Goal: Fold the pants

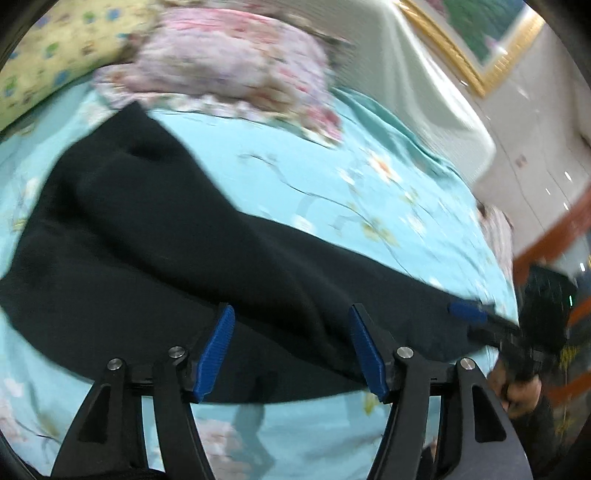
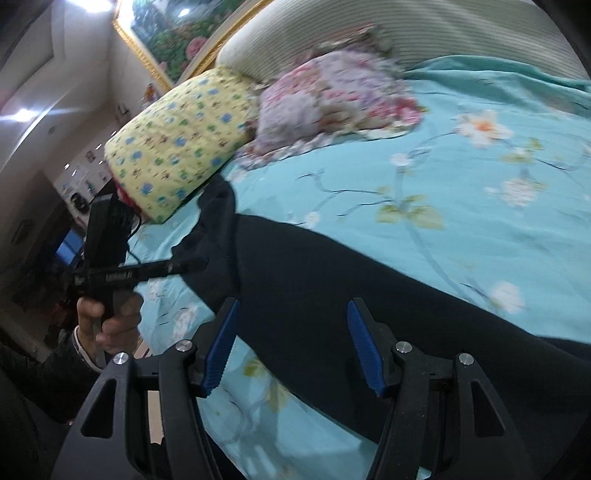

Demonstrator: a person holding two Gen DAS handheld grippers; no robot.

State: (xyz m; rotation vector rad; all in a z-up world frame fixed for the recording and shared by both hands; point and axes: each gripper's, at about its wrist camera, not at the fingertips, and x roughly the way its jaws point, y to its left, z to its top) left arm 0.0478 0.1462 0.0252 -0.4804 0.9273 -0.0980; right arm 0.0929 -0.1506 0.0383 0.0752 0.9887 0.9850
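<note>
Black pants (image 1: 155, 251) lie spread across a turquoise flowered bedsheet (image 1: 332, 192); they run from upper left to lower right in the left wrist view. My left gripper (image 1: 291, 314) hovers over the cloth's near part, open, with nothing pinched between its blue pads. In the right wrist view the same pants (image 2: 332, 288) stretch to the right and my right gripper (image 2: 291, 306) stands open above them, its pads apart from the fabric. The right gripper (image 1: 476, 314) also shows at the far right of the left wrist view, and the left gripper (image 2: 184, 266) at the left of the right wrist view, each held by a hand.
A yellow patterned pillow (image 2: 177, 147) and a pink floral pillow (image 2: 332, 96) lie at the head of the bed beside a pale striped headboard (image 2: 424, 33). A gold-framed picture (image 2: 166, 37) hangs on the wall. The bed's near edge runs below both grippers.
</note>
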